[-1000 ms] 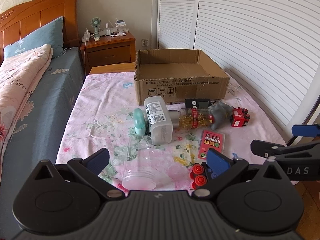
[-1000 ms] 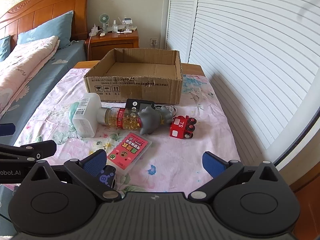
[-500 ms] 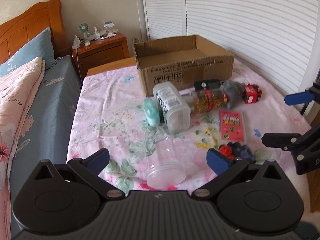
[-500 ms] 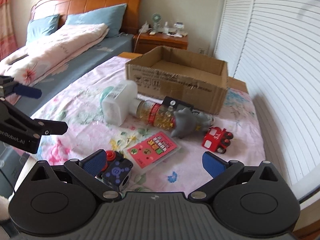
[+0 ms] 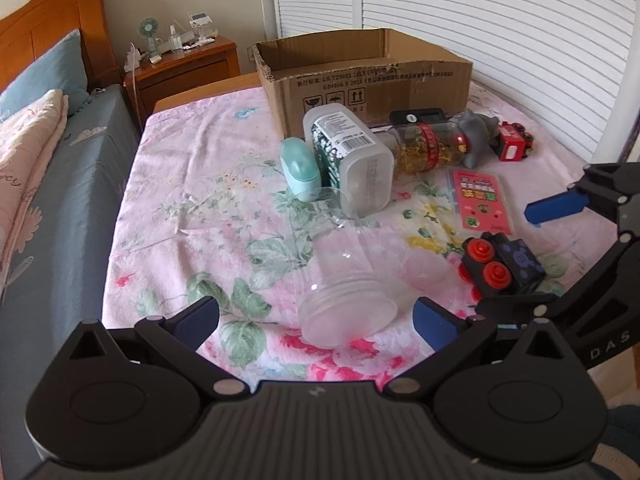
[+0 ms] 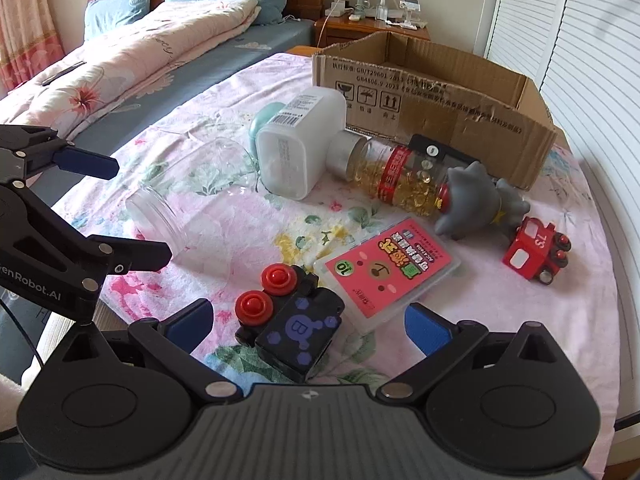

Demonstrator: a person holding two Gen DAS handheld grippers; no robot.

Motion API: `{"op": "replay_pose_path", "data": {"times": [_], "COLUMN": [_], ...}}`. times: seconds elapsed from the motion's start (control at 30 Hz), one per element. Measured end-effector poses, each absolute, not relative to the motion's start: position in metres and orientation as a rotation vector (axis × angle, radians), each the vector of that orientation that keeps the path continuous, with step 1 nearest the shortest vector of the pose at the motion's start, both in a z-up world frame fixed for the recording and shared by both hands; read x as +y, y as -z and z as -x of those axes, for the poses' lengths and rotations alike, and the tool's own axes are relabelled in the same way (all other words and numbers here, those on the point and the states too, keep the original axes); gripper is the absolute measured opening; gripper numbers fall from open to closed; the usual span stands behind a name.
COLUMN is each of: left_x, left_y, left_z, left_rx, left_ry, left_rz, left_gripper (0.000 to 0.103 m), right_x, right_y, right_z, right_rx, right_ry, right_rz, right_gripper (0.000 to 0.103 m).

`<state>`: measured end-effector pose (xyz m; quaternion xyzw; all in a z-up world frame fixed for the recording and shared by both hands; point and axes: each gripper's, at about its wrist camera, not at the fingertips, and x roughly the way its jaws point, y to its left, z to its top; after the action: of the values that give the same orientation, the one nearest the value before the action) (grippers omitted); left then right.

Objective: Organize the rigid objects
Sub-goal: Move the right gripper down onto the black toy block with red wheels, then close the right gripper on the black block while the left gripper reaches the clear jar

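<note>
An open cardboard box (image 5: 362, 76) (image 6: 436, 108) stands at the far side of the floral table. In front of it lie a white canister (image 5: 352, 160) (image 6: 298, 144), a pill bottle (image 5: 424, 148) (image 6: 396, 176), a grey figure (image 6: 480, 204), a red toy train (image 6: 536, 250), a pink card case (image 5: 482, 200) (image 6: 388, 270) and a mint object (image 5: 300, 170). A clear jar (image 5: 344, 284) (image 6: 188, 204) lies just ahead of my open left gripper (image 5: 316, 318). A black toy with red wheels (image 6: 292, 316) (image 5: 502, 268) sits between the fingers of my open right gripper (image 6: 308, 320).
A bed (image 6: 120, 64) with a blue sheet and pink quilt runs along the left. A wooden nightstand (image 5: 184, 64) with a small fan stands behind the table. White slatted doors (image 5: 500, 20) line the right side. The table's near edge lies under both grippers.
Both grippers have come closer to the table and lower. The left one swung toward the clear jar, the right one turned left and closed in on the black toy. Both stay open.
</note>
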<state>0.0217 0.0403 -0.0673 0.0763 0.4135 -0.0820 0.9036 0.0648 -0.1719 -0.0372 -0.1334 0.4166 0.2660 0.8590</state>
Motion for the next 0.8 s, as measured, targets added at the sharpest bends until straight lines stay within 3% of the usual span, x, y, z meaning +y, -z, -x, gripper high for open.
{"op": "replay_pose_path", "data": {"times": [0.8], "left_x": [0.054], "left_y": [0.09], "left_z": [-0.029], "left_rx": [0.885], "left_ry": [0.124], "left_rz": [-0.151], "left_gripper": [0.102], "right_x": [-0.21], "right_y": [0.053], "right_z": [-0.061], "right_rx": [0.873], "right_ry": [-0.49], "right_rz": [0.252], "right_gripper": [0.103]}}
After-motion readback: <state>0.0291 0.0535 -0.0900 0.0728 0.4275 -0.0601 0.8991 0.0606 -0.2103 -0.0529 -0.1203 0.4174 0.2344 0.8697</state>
